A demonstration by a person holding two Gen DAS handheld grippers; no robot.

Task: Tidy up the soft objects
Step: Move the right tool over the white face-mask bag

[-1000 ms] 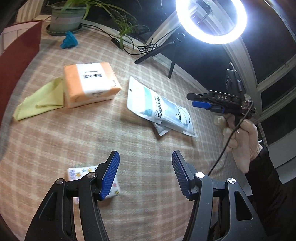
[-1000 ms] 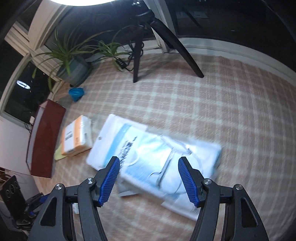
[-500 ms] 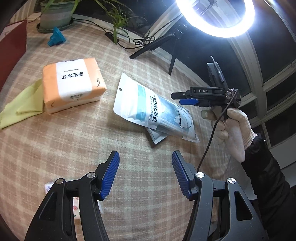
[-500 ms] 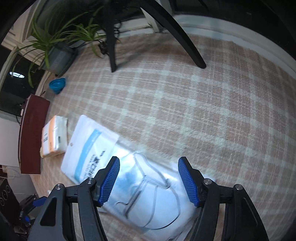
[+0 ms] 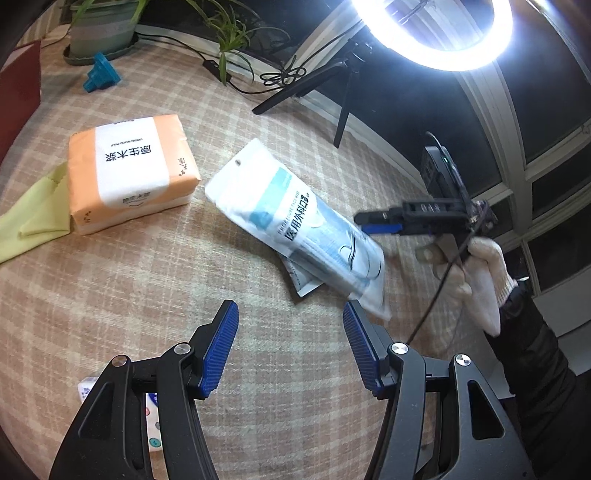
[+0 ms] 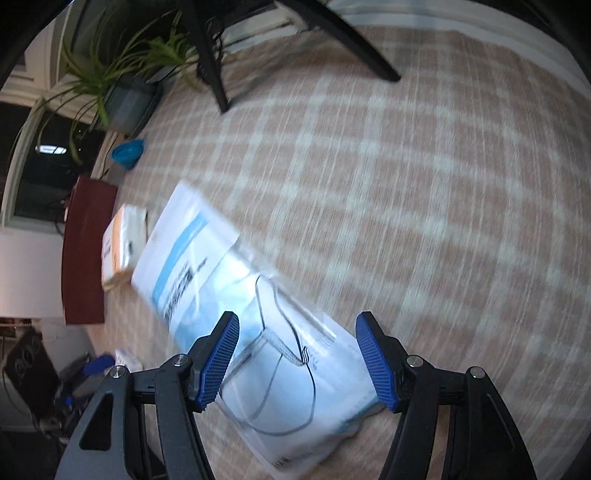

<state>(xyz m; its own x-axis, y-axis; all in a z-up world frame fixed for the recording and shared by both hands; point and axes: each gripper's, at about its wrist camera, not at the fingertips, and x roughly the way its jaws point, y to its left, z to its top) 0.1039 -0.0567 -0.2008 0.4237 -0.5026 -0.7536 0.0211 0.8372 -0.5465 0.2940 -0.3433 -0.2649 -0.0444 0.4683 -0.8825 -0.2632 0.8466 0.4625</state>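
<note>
A white and blue face mask pack (image 5: pixel 295 221) lies mid-table on a smaller packet. The right gripper (image 5: pixel 364 221), in a gloved hand (image 5: pixel 476 273), hovers at its right end. In the right wrist view the mask pack (image 6: pixel 258 332) lies under the open right gripper (image 6: pixel 297 343), a blue pad on either side, neither pressing it. An orange tissue pack (image 5: pixel 133 170) sits left of it on a yellow cloth (image 5: pixel 33 214). A small printed tissue pack (image 5: pixel 147 417) peeks out beneath the open, empty left gripper (image 5: pixel 290 332).
A checked cloth (image 5: pixel 147 280) covers the round table. At the far edge stand a potted plant (image 5: pixel 99 33), a blue funnel (image 5: pixel 99 72), cables and the tripod (image 5: pixel 325 81) of a ring light (image 5: pixel 432 33). A dark red board (image 6: pixel 86 251) stands at the left.
The right gripper has come down and tipped steeper over the mask pack, which now fills the space under its fingers. The left gripper drifted right; the packs slid left in its view.
</note>
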